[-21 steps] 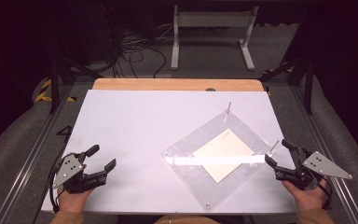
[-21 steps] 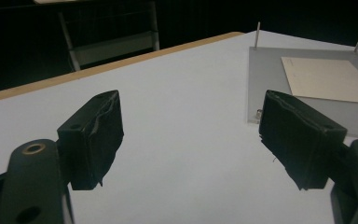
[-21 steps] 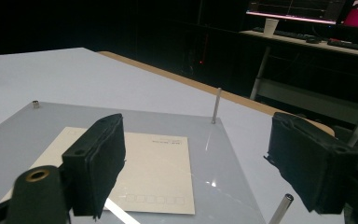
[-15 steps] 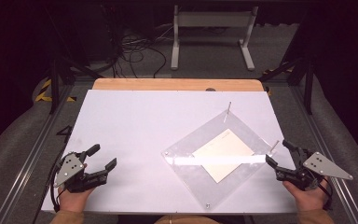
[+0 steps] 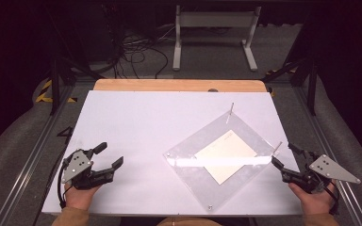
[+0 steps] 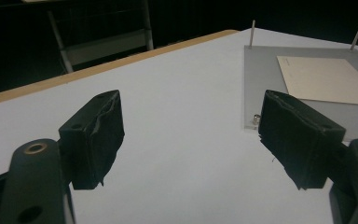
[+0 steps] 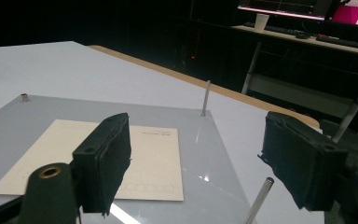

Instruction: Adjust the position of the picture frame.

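A clear square plate (image 5: pixel 188 174) lies turned like a diamond on the white table, right of centre. A cream card (image 5: pixel 226 155) lies under or on it; I cannot tell which. Two thin metal pins stand at its far corner (image 5: pixel 230 112) and right corner (image 5: pixel 277 148). My left gripper (image 5: pixel 109 157) rests open at the front left, well clear of the plate (image 6: pixel 261 70). At the front right my right gripper (image 5: pixel 285 155) stands open, close to the right pin (image 7: pixel 257 200), with the card (image 7: pixel 144 163) ahead of its jaws.
The white table top (image 5: pixel 141 122) has a wooden strip (image 5: pixel 179 84) along its far edge. A metal stand (image 5: pixel 214 28) and cables lie on the dark floor beyond. Short studs sit at the plate's left (image 5: pixel 168 153) and near (image 5: pixel 210 206) corners.
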Action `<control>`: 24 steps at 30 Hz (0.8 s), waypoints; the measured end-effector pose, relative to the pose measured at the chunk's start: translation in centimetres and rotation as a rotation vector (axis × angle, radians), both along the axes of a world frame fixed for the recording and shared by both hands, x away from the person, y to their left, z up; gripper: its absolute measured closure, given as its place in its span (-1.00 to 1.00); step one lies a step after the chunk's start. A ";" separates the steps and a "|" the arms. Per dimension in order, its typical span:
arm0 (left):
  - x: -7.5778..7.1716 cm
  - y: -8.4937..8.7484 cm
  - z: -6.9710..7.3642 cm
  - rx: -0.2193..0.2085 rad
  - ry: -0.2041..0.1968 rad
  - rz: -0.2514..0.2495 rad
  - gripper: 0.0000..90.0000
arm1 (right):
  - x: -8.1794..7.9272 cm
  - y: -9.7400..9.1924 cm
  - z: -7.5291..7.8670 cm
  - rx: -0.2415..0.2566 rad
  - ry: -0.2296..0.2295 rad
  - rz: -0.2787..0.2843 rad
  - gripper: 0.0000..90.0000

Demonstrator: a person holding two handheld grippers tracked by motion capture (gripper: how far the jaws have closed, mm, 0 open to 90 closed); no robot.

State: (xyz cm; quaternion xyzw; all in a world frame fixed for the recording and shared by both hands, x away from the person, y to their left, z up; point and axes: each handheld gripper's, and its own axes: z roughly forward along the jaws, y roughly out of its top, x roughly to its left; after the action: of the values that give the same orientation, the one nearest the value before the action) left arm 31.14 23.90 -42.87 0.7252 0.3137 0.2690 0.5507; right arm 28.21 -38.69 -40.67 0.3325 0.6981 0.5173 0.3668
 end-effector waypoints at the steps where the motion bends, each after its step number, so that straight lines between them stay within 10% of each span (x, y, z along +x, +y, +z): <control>1: 0.1 -0.1 0.0 0.000 0.000 0.001 -0.50 | 0.0 0.0 0.0 0.000 0.003 -0.003 -0.44; 24: 4.0 -1.7 -0.2 0.006 0.072 -0.013 -0.45 | 0.9 -1.7 -0.9 -0.031 0.179 -0.159 0.10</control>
State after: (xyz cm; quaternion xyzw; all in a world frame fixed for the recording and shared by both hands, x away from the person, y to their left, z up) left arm 35.16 22.16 -43.06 0.7381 0.3277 0.2401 0.5387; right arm 29.12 -40.38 -41.56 0.4261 0.7075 0.4437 0.3479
